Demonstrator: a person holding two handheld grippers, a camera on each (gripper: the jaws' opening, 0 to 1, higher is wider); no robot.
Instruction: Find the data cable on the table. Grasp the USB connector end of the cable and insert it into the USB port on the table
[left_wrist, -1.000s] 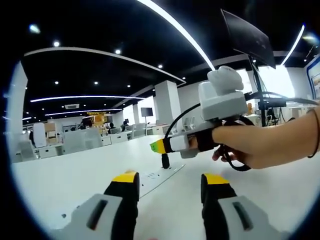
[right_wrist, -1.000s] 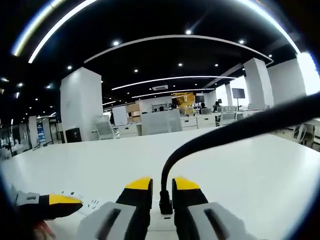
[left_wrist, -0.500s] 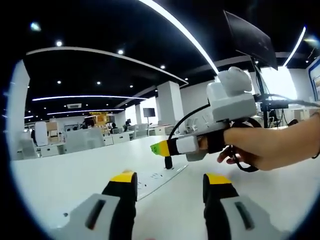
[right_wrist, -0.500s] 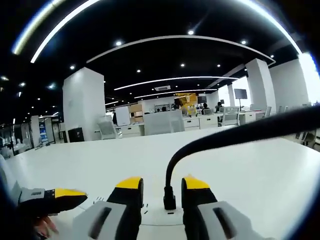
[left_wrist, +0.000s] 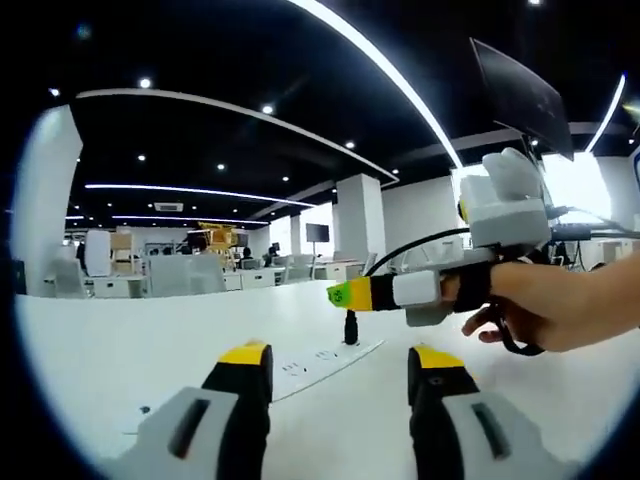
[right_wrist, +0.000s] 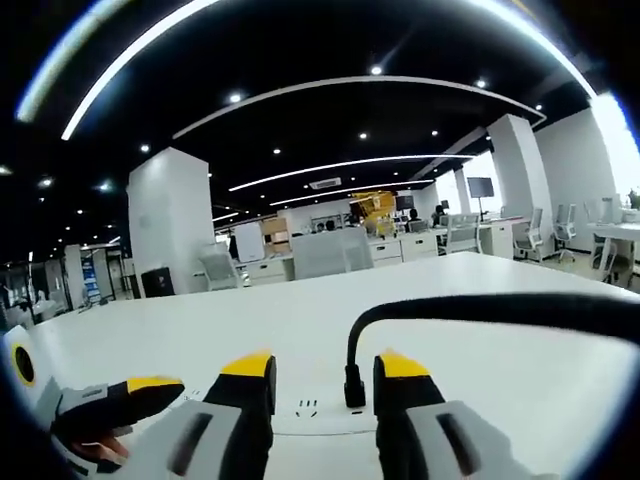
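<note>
A black cable plug (right_wrist: 354, 385) stands upright in a white power strip (right_wrist: 300, 412) lying on the white table. Its black cable (right_wrist: 500, 304) bends over and runs off to the right. My right gripper (right_wrist: 325, 368) is open, its yellow-tipped jaws on either side of the plug with gaps. In the left gripper view, the same plug (left_wrist: 351, 328) sits in the strip (left_wrist: 315, 363), under the right gripper's tip (left_wrist: 350, 295), which a hand (left_wrist: 545, 310) holds. My left gripper (left_wrist: 340, 358) is open and holds nothing; it lies low near the strip's end (right_wrist: 130, 398).
The white table (left_wrist: 110, 350) stretches wide around the strip. A dark monitor (left_wrist: 520, 85) on a stand rises at the right in the left gripper view. Office desks, chairs and pillars (right_wrist: 168, 230) stand far behind.
My right gripper's jaws have spread apart and let go of the plug, which stays upright in the strip. The cable's bend has dropped lower. The left gripper stayed open.
</note>
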